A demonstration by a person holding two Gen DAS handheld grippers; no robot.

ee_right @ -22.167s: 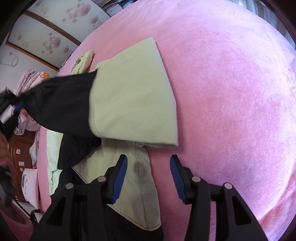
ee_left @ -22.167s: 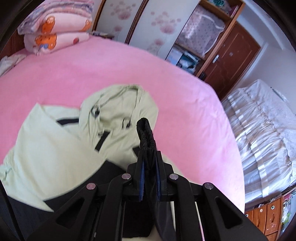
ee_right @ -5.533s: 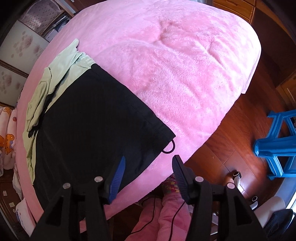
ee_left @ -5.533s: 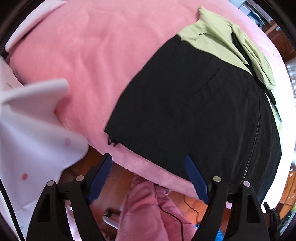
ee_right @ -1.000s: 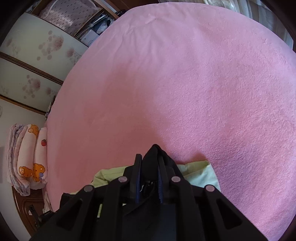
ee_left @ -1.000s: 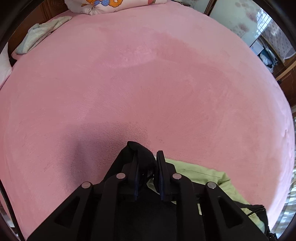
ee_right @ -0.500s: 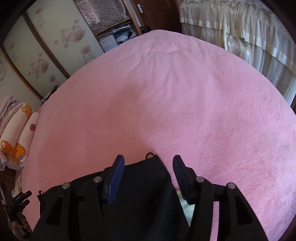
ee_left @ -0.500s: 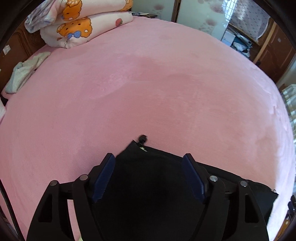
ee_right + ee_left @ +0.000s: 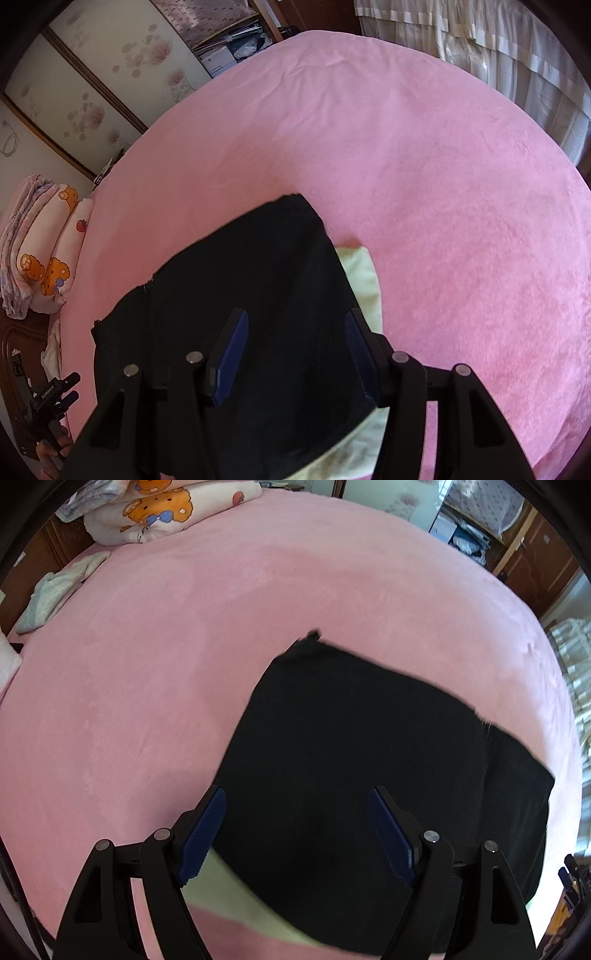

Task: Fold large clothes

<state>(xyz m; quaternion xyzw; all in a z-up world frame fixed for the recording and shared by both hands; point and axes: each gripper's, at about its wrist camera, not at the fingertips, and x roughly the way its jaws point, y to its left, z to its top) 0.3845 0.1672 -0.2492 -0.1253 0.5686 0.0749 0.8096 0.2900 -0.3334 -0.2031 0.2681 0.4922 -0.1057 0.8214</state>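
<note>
A black and pale-green jacket (image 9: 354,760) lies folded on the pink bed (image 9: 147,664), black half on top, a strip of green showing along its near edge. It also shows in the right wrist view (image 9: 258,295), with green fabric sticking out at its right side. My left gripper (image 9: 299,812) is open and empty, hovering above the black fabric. My right gripper (image 9: 295,339) is open and empty, above the jacket's right part. The left gripper shows at the lower left edge of the right wrist view (image 9: 48,406).
Folded cartoon-print quilts (image 9: 155,513) lie stacked at the head of the bed, also in the right wrist view (image 9: 40,243). A small pale cloth (image 9: 55,590) lies at the bed's left edge. Sliding doors (image 9: 103,74), shelves and curtains (image 9: 498,48) ring the bed.
Both grippers were shut on the jacket's black hem a second ago, carrying it over the green half. They let go, opened, and have now pulled back and up from the folded jacket.
</note>
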